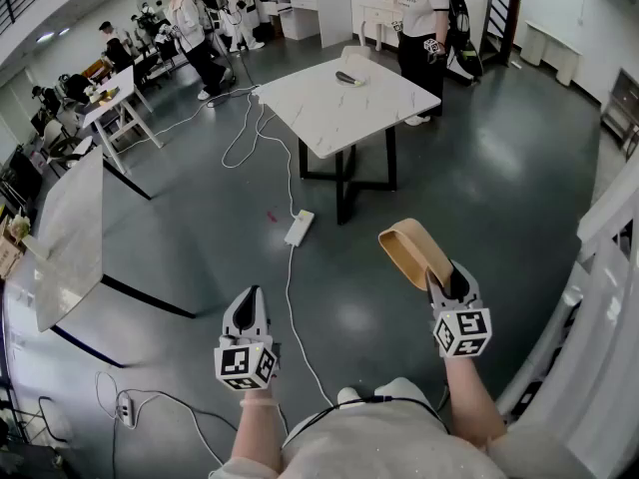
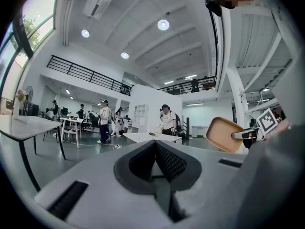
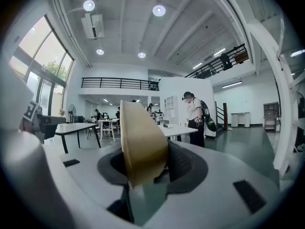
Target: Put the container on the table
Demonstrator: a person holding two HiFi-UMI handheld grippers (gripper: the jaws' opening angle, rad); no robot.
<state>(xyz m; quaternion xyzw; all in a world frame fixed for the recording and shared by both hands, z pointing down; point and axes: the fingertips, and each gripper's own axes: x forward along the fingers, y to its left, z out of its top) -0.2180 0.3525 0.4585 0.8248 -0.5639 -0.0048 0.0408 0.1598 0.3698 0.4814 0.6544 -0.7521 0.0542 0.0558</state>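
Observation:
My right gripper [image 1: 440,273] is shut on the rim of a tan, shallow container [image 1: 411,250], which it holds on edge above the dark floor. In the right gripper view the container [image 3: 140,142] stands upright between the jaws and hides part of the scene ahead. The white marble table [image 1: 329,108] stands a few steps in front, with a small dark object [image 1: 348,78] on it. My left gripper [image 1: 249,295] hangs to the left, jaws together and empty. The left gripper view shows the container [image 2: 224,134] off to its right.
A power strip [image 1: 299,228] and cables [image 1: 262,138] lie on the floor between me and the table. A person [image 1: 423,18] stands at the table's far right corner. Another marble table [image 1: 70,233] is at left. White stair rails [image 1: 609,267] run close on my right.

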